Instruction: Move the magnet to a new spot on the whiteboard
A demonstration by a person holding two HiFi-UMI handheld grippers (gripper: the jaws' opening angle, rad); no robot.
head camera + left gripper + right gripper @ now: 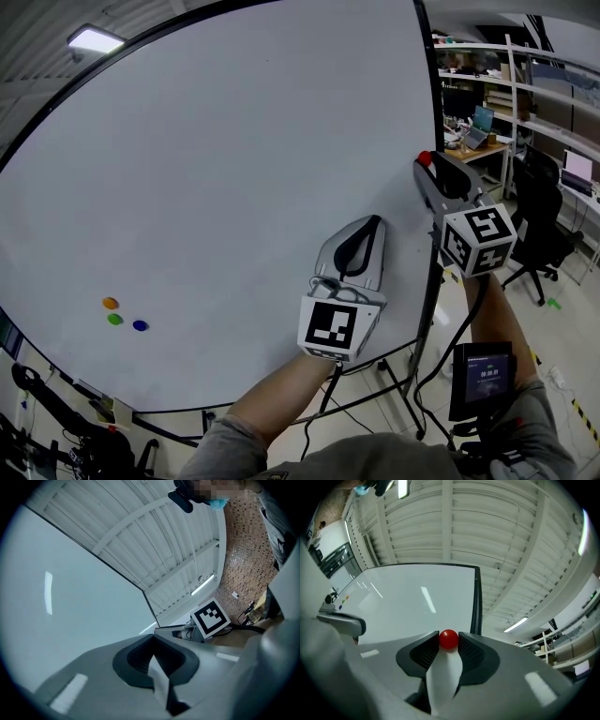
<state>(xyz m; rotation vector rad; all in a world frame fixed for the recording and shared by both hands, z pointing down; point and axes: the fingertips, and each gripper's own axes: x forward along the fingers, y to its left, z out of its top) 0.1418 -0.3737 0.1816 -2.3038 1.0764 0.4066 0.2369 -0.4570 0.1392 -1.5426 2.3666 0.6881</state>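
At the right edge of the whiteboard (206, 169), your right gripper (427, 169) is clamped on the red magnet (425, 158), free space lies left

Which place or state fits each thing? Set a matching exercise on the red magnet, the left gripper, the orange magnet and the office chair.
Things:
1. red magnet
2. left gripper
3. orange magnet
4. office chair

Places or states:
A. stuck on the whiteboard, low at the left in the head view
B. jaws together, nothing between them
C. on the floor beyond the board's right edge
D. held between the jaws of the right gripper

Pairs: 1-D, 2-B, 3-A, 4-C.
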